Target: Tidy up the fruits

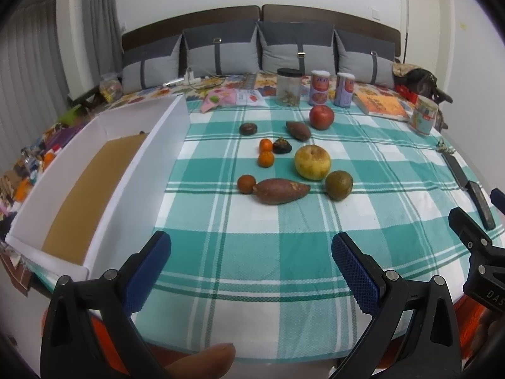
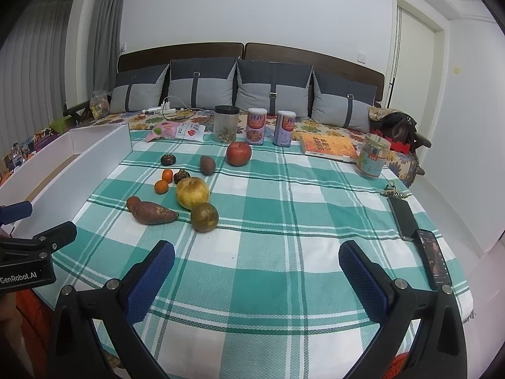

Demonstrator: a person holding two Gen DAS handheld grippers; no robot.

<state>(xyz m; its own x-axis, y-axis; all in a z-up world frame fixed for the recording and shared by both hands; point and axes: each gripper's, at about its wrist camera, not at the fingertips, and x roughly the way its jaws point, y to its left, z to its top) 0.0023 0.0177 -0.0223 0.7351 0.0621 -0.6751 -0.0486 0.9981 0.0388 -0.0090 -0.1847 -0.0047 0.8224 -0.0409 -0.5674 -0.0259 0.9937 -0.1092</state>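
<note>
Left tool: the left tool (image 1: 251,254) hangs over the near edge of the counter (image 1: 284,252), its blue pads spread wide and nothing between them.
Right tool: the right tool (image 2: 256,263) is likewise wide open and empty, level with the left one; each shows at the edge of the other's view.
Fruit cluster: all of it lies ahead of both tools on the checked cloth, well apart from either, none yet in the box.
Nearest pieces: the large sweet potato (image 1: 281,191) is almost straight ahead of the left tool; the green-brown citrus (image 2: 204,217) sits ahead and a little left of the right tool.
Long axis: the sweet potato lies crosswise to the left tool's reach, its pointed end toward the right, so the pads would close across its length unless the wrist turns.
Touching: a small brown fruit (image 1: 246,184) rests against the sweet potato's blunt left end; the yellow apple (image 1: 312,162) sits just behind it.
Farther back: two small oranges (image 1: 265,153), a dark fruit beside them, a smaller sweet potato (image 1: 298,130) and the red apple (image 1: 321,117).
Box: the white box (image 1: 164,145) runs along the left tool's left side, open-topped, its brown floor bare.
Judgement: the left hand seems the better placed, being nearer both the sweet potato and the box.
</note>
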